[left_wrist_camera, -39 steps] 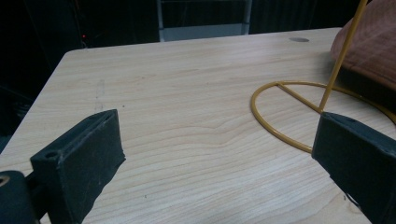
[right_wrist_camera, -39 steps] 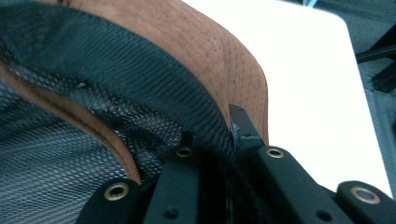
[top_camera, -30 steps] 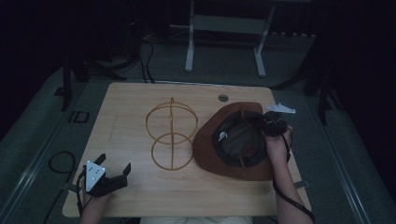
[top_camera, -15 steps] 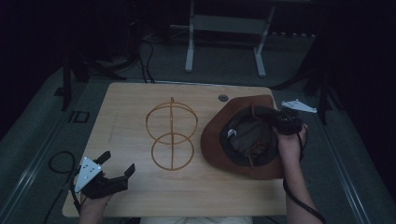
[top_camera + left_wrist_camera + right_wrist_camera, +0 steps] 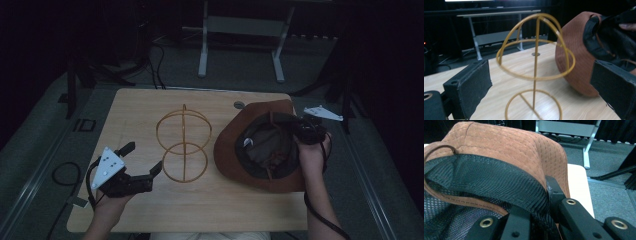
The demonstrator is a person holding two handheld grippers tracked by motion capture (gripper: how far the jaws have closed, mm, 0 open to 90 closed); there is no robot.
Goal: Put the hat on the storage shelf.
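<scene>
A light wooden table (image 5: 150, 107) carries a yellow wire stand (image 5: 183, 144), taken here as the reference point. The stand consists of a domed upper cage on a central stem above a ring base; in the left gripper view the wire stand (image 5: 535, 67) stands upright on the table (image 5: 506, 95). Directly to the right of the stand in the high view lies a brown hat (image 5: 260, 147), turned opening-up, its black mesh lining and a thin brown cord visible inside; its brim edge sits just beside the stand, and contact between them cannot be determined. The right gripper (image 5: 300, 131) is at the side of the hat away from the stand, held by the right hand (image 5: 312, 155). In the right gripper view the brown hat (image 5: 506, 147) shows quilted suede outside and black mesh inside, and the right gripper (image 5: 541, 202) has its jaws closed onto the hat's wall, one jaw against the lining and the other against the suede. The left gripper (image 5: 137, 162) is to the left of and nearer the person than the stand, held by the left hand (image 5: 107, 205), with a grey three-cornered plate (image 5: 107, 166) on top. Its jaws stand wide apart and grip nothing; in the left gripper view they frame the stand. A small round grommet (image 5: 239, 105) sits in the table beyond the stand.
</scene>
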